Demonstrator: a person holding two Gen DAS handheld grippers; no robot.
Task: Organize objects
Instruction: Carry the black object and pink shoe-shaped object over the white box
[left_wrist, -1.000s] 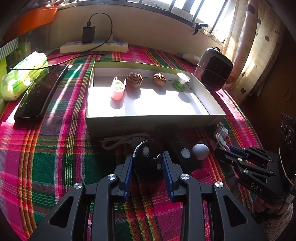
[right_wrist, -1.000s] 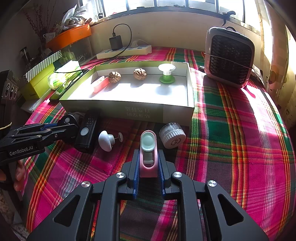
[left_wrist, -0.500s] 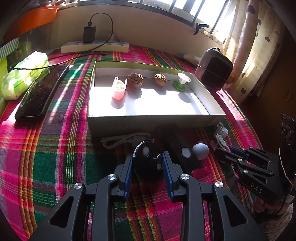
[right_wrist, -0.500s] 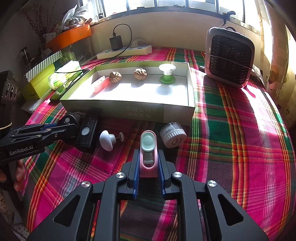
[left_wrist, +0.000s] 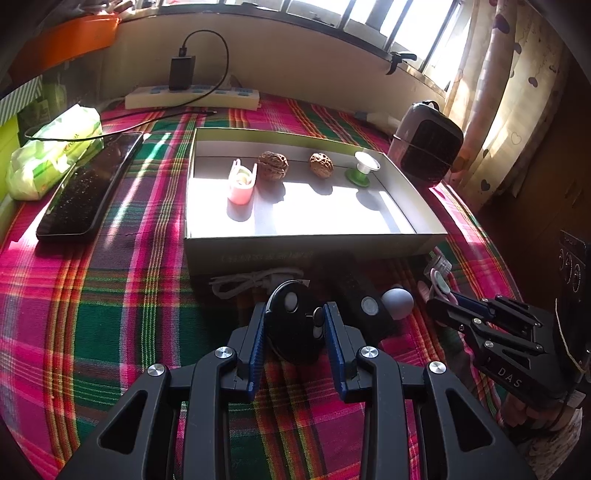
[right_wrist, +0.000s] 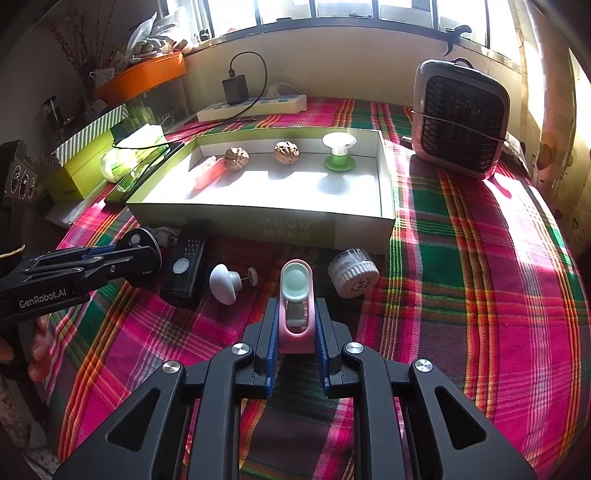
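White ribbed jar (right_wrist: 354, 272), lying beside the pink clip (right_wrist: 296, 312), shows only in the right wrist view. Right gripper (right_wrist: 296, 328) fingers pinch that clip on the table (right_wrist: 461, 280); left gripper (left_wrist: 294, 326) fingers pinch a black round device (left_wrist: 293, 325). Open box (left_wrist: 303, 243) holds a pink holder (left_wrist: 241, 184), two walnuts (left_wrist: 273, 165) and a green spool (left_wrist: 361, 168).

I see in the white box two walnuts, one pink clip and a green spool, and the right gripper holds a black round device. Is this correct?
Not quite. The right gripper is shut on a pink clip, as the right wrist view shows. The black round device sits between the left gripper's fingers. The white box contents are as you say.
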